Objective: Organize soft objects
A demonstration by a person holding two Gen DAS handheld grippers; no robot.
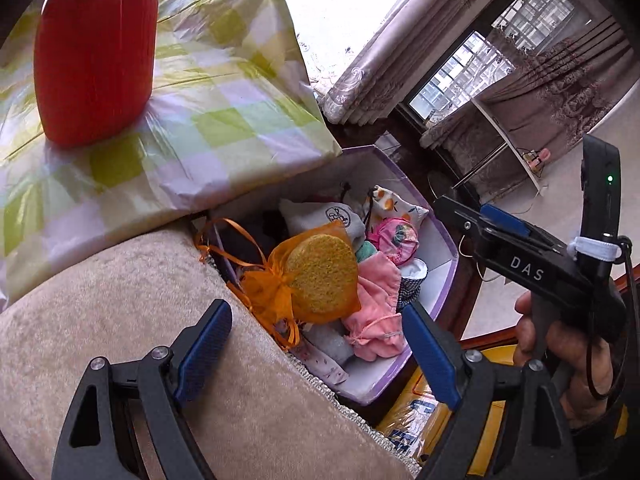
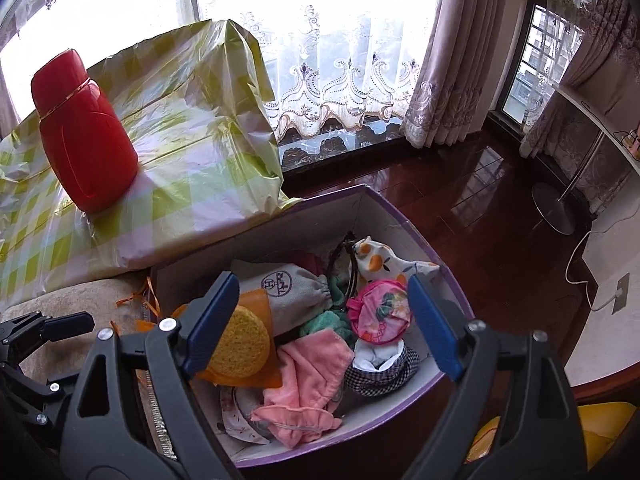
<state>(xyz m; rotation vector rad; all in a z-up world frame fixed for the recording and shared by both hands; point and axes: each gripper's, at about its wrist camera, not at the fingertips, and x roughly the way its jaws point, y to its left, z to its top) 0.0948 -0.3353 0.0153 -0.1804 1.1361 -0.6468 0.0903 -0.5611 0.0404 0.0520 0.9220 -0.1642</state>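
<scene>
Right wrist view: both hand-held grippers, right (image 2: 320, 324) and left (image 1: 316, 352), hang with jaws apart above the box (image 2: 448, 280) of soft pouches; the orange sponge bag (image 1: 316, 276) overhangs its edge and could spill.

Soft pouches (image 2: 304, 376), orange mesh sachet (image 1: 316, 276) topmost, lie heaped, seemingly loose, inside purple-edged box (image 2: 404, 216).

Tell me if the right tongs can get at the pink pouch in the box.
Probably yes: the right tongs hang open above the box, and the pink pouch lies on top, uncovered.
</scene>
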